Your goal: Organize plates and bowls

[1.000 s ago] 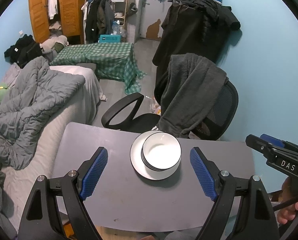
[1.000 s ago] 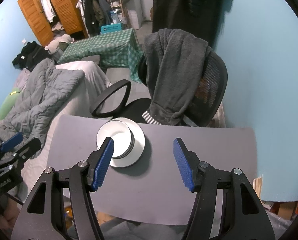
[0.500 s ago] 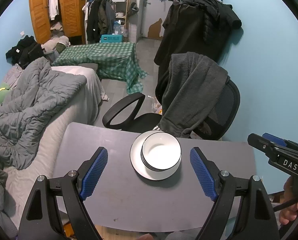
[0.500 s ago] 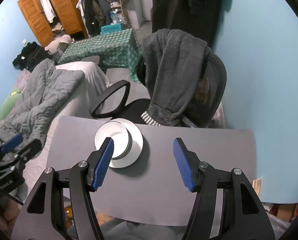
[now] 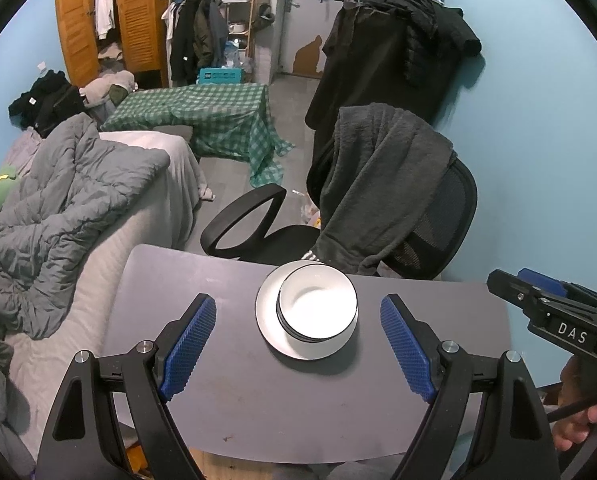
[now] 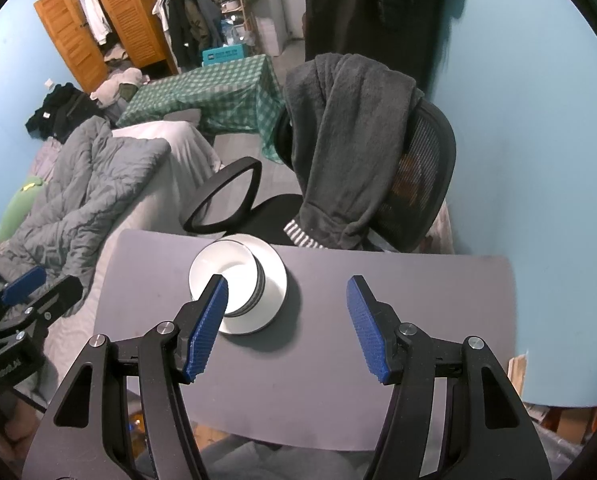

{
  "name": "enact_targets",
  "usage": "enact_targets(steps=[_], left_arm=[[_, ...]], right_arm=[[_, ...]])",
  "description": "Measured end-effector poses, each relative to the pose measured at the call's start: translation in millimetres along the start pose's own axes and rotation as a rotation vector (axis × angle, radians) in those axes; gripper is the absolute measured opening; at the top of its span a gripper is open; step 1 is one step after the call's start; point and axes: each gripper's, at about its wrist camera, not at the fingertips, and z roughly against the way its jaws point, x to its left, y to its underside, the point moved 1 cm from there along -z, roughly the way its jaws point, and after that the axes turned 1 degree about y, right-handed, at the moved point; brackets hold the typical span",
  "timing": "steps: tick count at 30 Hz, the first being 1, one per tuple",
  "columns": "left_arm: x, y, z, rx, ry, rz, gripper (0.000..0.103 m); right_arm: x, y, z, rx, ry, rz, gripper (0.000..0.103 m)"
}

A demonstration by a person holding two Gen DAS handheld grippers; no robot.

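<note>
A stack of white bowls with dark rims (image 5: 317, 306) sits on a white plate (image 5: 267, 322) near the far edge of a grey table (image 5: 234, 392). My left gripper (image 5: 298, 344) is open and empty, above the table and short of the stack, which lies between its blue pads. My right gripper (image 6: 286, 324) is open and empty, to the right of the bowls (image 6: 224, 276) and plate (image 6: 276, 280); its left pad covers the stack's near edge. Each gripper shows at the other view's edge.
A black office chair (image 5: 438, 216) draped with a dark grey robe (image 5: 382, 176) stands right behind the table. A bed with a grey duvet (image 5: 58, 208) lies to the left. A blue wall is on the right.
Both grippers have drifted only slightly. The stack of bowls and the plate have not moved.
</note>
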Motion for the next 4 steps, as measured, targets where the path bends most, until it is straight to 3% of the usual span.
enact_targets(steps=[4], left_arm=[[-3.3,-1.3,-0.2,0.007,-0.004,-0.012,0.086]], right_arm=[[-0.1,0.5,1.4,-0.002,-0.002,0.001,0.060]])
